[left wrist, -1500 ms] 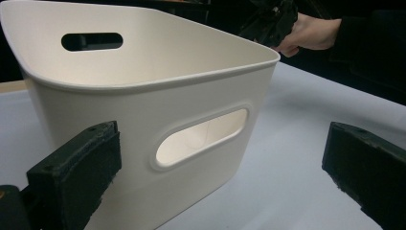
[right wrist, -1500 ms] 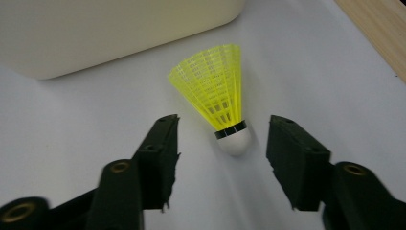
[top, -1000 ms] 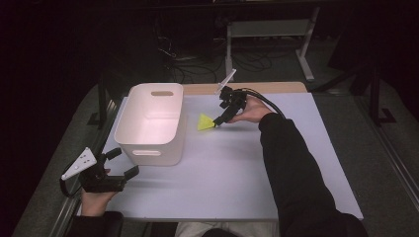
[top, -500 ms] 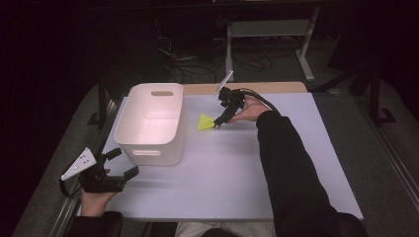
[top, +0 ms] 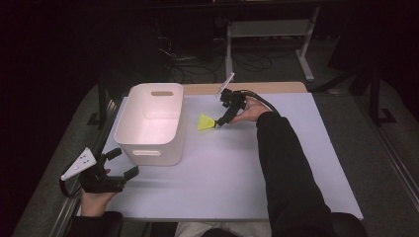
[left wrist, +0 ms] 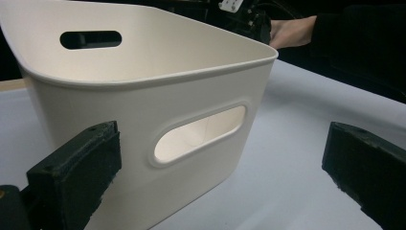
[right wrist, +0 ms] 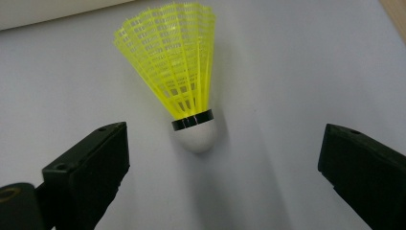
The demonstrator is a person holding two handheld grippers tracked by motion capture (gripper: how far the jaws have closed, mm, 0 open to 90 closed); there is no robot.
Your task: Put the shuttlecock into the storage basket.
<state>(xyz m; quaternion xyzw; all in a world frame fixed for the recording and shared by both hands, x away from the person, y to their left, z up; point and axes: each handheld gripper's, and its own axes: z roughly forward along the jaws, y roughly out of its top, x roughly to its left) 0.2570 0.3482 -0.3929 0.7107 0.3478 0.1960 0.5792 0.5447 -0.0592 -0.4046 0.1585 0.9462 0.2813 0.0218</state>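
nearest the person, the left tool [top: 121,163] rests at the near left corner of the table [top: 306,163], its jaws spread wide with nothing between them, aimed at the near wall of the white bin [top: 148,153], whose oval handle cutout [left wrist: 200,132] faces it in the left gripper view; it looks best left parked there, or used to steady the bin if that wall gets bumped. farther out, the right tool [top: 219,123] reaches toward the yellow shuttlecock [right wrist: 178,79], which lies on its side on the table just right of the bin, white cork [right wrist: 196,136] pointing at the tool and the mesh skirt fanning away. the right tool's jaws have just been opening and now stand wide, the cork lying in the gap ahead of them, touched by neither pad. judged from this, the step in hand is the pick-up: ease forward until the pads flank the cork and its black band, then close gently there, since the skirt would likely flex and slip; keep the pads low so the shuttlecock does not roll away. no brand, label or writing can be read on the bin, the shuttlecock or either tool.
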